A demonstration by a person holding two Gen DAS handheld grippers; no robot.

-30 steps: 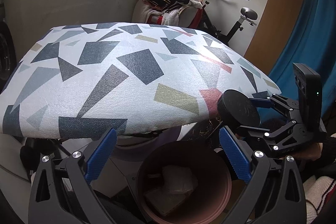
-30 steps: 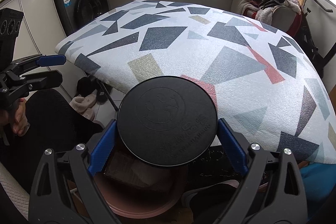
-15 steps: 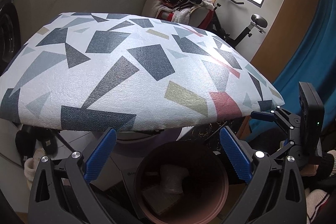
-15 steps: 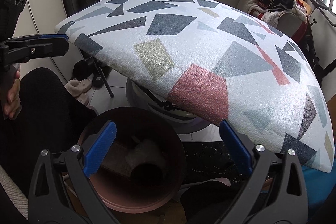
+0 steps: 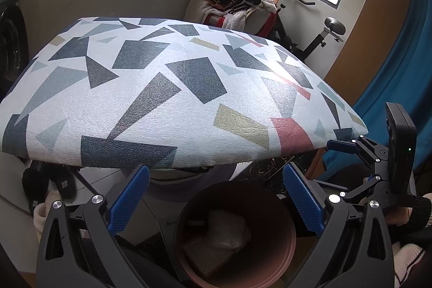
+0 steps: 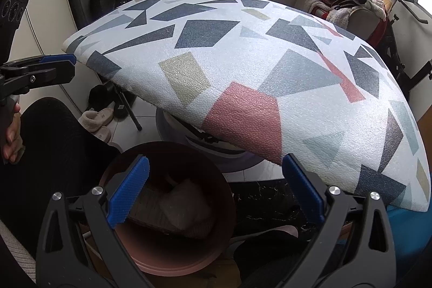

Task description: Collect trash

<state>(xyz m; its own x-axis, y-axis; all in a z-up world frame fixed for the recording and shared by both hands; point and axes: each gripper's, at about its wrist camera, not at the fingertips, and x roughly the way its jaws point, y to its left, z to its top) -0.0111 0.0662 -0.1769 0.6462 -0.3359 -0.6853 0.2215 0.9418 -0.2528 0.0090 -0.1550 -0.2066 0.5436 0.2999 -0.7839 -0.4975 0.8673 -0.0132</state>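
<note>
Claws, both units: the left claw (image 5: 214, 196) is spread wide, its two blue fingers (image 5: 129, 203) far apart with nothing between them and nothing touching them. The right claw (image 6: 214, 188) is likewise spread wide and holds nothing; its blue fingers (image 6: 129, 190) stand clear of every surface.

Both claws hang above a round brown bin (image 5: 286, 266) that stands on the floor just below the near edge of the tabletop (image 5: 167, 96). In the left wrist view the bin mouth lies between and slightly below the fingers. In the right wrist view the bin (image 6: 172, 258) sits toward the left finger, which overlaps its rim in the picture; contact cannot be determined.

Trash (image 5: 225, 231) lies inside the bin: a pale crumpled wrapper on top of a flat brownish piece. The right wrist view shows the same trash (image 6: 186, 204) deep in the bin.

The tabletop carries a white cover printed with grey, blue, tan and red shapes. In the left wrist view the right claw (image 5: 343, 146) appears at the right edge of the tabletop, near its near right corner. In the right wrist view the left claw (image 6: 58, 68) appears beside the tabletop's left corner. Slippers (image 6: 98, 120) lie on the floor under the tabletop.
</note>
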